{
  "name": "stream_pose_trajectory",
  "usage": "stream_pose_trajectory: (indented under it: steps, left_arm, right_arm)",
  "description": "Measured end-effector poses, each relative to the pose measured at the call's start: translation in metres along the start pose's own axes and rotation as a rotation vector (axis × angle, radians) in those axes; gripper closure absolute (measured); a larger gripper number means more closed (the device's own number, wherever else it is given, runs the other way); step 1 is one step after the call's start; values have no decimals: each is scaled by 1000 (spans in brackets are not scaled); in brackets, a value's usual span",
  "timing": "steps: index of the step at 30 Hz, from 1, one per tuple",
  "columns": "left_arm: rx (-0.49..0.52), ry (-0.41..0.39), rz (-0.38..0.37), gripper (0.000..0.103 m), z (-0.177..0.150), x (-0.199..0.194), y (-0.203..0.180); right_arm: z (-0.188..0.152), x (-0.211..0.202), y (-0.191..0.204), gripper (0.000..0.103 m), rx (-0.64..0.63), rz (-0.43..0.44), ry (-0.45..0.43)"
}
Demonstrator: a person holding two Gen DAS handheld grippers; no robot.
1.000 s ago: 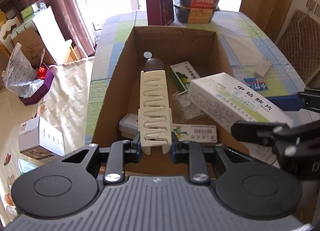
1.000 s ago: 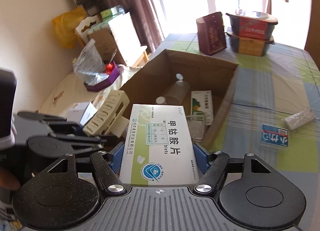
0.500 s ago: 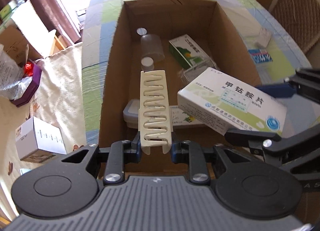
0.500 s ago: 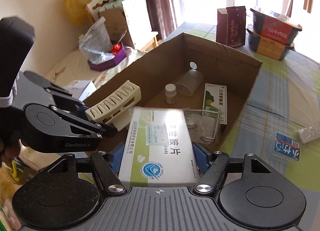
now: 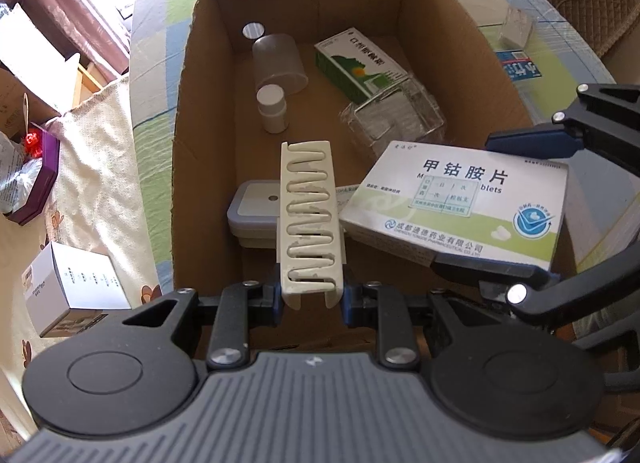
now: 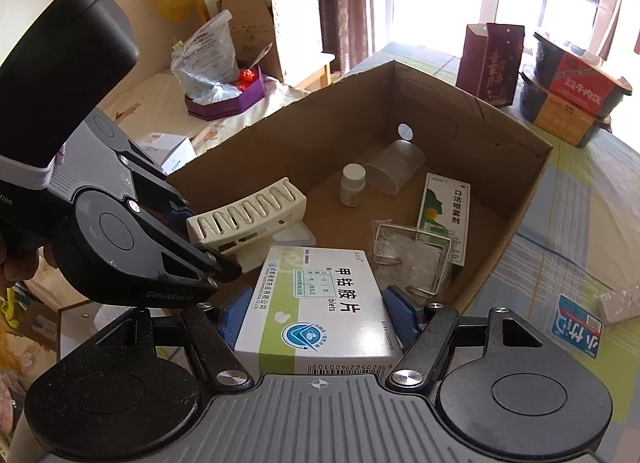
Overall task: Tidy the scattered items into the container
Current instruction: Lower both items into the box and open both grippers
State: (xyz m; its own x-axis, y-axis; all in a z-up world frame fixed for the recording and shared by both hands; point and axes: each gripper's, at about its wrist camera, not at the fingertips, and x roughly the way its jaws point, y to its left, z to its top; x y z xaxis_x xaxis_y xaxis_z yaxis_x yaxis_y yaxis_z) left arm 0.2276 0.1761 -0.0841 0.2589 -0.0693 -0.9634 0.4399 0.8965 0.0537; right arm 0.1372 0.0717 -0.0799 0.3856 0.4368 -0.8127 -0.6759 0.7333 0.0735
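The cardboard box (image 5: 208,135) sits open on the checked table (image 6: 560,223), already holding a clear cup, a small white bottle (image 5: 272,109), a green spray carton (image 5: 352,63), a clear packet and a grey lidded case (image 5: 256,207). Above its near end, the right tongs (image 6: 320,319) are clamped on a white-and-green tablet box (image 6: 320,303), flat, printed face up, while the left tongs (image 5: 312,299) grip a cream slotted rack (image 5: 310,219) by its short end. To land both well, each piece likely wants lowering into bare floor space, one after the other so they do not collide, before the tongs part. A blue sachet (image 6: 576,323) and a small white packet (image 5: 516,27) lie on the table outside.
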Motion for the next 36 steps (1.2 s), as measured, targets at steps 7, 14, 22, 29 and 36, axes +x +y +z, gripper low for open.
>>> stream_pose_trajectory:
  steps: [7, 14, 22, 29, 36]
  left_arm:
    - [4, 46, 3, 80, 0, 11, 3]
    - [19, 69, 4, 75, 1, 17, 0]
    - [48, 79, 20, 65, 1, 17, -7]
    - [59, 71, 70, 42, 1, 13, -10]
    - [49, 64, 80, 41, -1, 8, -7]
  right_arm:
    - [-1, 14, 1, 30, -29, 6, 21]
    - [0, 22, 2, 21, -80, 42, 63]
    - [-2, 18, 4, 11, -123, 26, 65]
    - [-4, 14, 6, 11, -134, 7, 74]
    - [-3, 9, 7, 11, -115, -1, 79]
